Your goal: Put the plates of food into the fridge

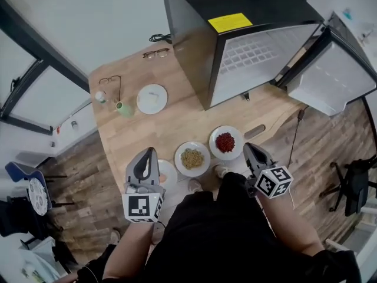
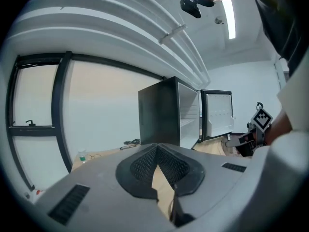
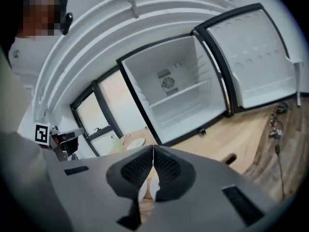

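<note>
light wooden tabletop [image 1: 177, 122] over dark plank floor [image 1: 330, 158], pale walls and black-framed windows behind. at the far right of the table, a black cube-shaped mini fridge [image 1: 191, 46] with a yellow label on top, its white-lined door [image 1: 333, 78] swung wide open to the right, white interior and 1 shelf clear in the right gripper view.

near the table's near edge, 2 round white plates side by side, neither in the fridge: white plate of red food [image 1: 225, 142] on the right, white plate of yellow-brown food [image 1: 192, 158] just left of it. a 3rd white plate [image 1: 169, 171] further left, partly hidden behind the left gripper, contents not discernible. well apart at the far left, another round white plate [image 1: 152, 98] with something pale on it, a small green bottle [image 1: 123, 108] just beside it and wire-framed glasses [image 1: 111, 81] beyond.

left gripper [image 1: 147, 152] of grey plastic, held low at the near edge just left of the plates, jaw tips meeting, nothing between them. right gripper [image 1: 249, 148] just right of the red-food plate, jaws pressed together, empty, aimed toward the open fridge. neither touching a plate.
</note>
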`<action>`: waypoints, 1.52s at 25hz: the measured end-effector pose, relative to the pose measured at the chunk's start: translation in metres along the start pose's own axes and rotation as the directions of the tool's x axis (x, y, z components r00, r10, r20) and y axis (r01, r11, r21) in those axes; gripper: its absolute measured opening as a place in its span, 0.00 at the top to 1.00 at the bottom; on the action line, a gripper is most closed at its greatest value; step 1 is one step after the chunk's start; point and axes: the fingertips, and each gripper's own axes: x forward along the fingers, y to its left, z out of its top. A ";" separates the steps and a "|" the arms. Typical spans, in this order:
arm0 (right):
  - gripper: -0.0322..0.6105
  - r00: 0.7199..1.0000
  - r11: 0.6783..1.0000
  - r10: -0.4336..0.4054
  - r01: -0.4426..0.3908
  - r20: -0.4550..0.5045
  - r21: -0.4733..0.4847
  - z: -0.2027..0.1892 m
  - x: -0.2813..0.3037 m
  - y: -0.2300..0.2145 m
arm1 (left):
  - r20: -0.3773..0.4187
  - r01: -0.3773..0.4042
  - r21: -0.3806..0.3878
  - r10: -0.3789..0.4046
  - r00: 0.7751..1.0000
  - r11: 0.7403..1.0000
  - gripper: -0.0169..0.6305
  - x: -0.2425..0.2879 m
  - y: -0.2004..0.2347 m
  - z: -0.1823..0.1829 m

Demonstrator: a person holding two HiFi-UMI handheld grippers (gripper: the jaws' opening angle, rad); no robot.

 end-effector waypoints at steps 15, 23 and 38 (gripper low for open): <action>0.91 0.993 0.952 -0.084 0.057 0.077 0.301 -0.102 -0.006 -0.038 | -0.059 0.207 0.067 -0.203 0.977 0.976 0.97 0.032 -0.062 -0.002; 0.68 0.992 0.882 -0.116 0.080 0.050 0.465 -0.132 0.008 -0.060 | -0.095 0.240 0.090 -0.231 0.968 0.967 0.97 0.029 -0.071 -0.012; 0.87 0.995 0.572 -0.099 0.064 -0.009 0.818 -0.164 0.046 -0.067 | -0.073 0.164 0.115 -0.156 0.985 0.980 0.97 0.019 -0.038 -0.003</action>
